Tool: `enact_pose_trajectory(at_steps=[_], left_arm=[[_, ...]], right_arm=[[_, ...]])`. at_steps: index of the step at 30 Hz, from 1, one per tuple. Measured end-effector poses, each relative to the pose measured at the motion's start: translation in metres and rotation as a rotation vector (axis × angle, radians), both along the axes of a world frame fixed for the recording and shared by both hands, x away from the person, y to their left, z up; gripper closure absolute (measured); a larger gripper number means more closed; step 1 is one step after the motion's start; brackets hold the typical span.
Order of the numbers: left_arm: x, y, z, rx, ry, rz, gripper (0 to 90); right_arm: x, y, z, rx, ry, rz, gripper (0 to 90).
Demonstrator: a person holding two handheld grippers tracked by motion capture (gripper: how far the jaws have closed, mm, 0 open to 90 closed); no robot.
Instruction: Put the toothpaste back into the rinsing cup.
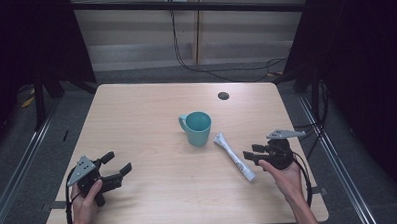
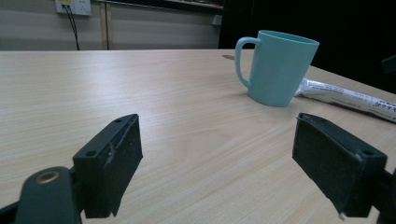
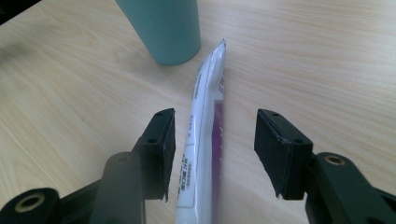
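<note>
A teal mug (image 1: 198, 127) stands upright near the middle of the wooden table (image 1: 151, 103), handle to the left. A white tube (image 1: 234, 157) lies flat just right of it, slanting toward the front right. My right gripper (image 1: 252, 151) is open at the tube's right side. In the right gripper view the tube (image 3: 205, 140) runs between the jaws of my right gripper (image 3: 215, 121), untouched by either pad, with the mug (image 3: 163, 28) beyond. My left gripper (image 1: 116, 163) is open and empty at the front left. Over my left gripper (image 2: 217, 135), the mug (image 2: 280, 67) and tube (image 2: 345, 98) lie farther off.
A small dark grommet hole (image 1: 223, 95) sits near the table's far edge. Black cables (image 1: 225, 71) run along the floor behind the table. Dark curtains hang on both sides. Bare wood stretches between my left gripper and the mug.
</note>
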State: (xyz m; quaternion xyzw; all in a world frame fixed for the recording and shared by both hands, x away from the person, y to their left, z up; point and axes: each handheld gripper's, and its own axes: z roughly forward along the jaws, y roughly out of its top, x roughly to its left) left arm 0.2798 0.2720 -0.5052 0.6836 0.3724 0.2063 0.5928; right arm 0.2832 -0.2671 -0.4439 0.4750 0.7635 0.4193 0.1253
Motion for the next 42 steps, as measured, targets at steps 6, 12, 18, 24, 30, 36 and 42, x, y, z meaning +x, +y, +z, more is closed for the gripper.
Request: enact_pose_trajectory(at_steps=[6, 12, 18, 24, 30, 36, 42], left_arm=[[0.0, 0.0, 0.0, 0.006, -0.004, -0.007, 15.7], [0.0, 0.0, 0.0, -0.002, 0.001, -0.006, 15.7], [0.0, 0.0, 0.0, 0.0, 0.001, -0.001, 15.7], [0.0, 0.0, 0.0, -0.001, 0.002, -0.002, 15.7], [0.001, 0.001, 0.0, -0.006, 0.008, 0.0, 15.7], [0.0, 0.0, 0.0, -0.003, 0.007, 0.005, 15.7], [0.001, 0.001, 0.0, -0.005, 0.009, 0.002, 15.7]], right_arm=[[0.015, 0.009, 0.0, -0.016, 0.09, 0.041, 44.9], [0.026, 0.013, 0.005, -0.063, 0.146, 0.066, 45.7], [0.034, 0.023, 0.016, -0.108, 0.18, 0.075, 48.4], [0.044, 0.028, 0.021, -0.125, 0.22, 0.078, 49.7], [0.054, 0.038, 0.016, -0.132, 0.316, 0.121, 50.0], [0.064, 0.042, 0.014, -0.2, 0.38, 0.126, 53.4], [0.071, 0.045, 0.013, -0.239, 0.404, 0.143, 53.7]])
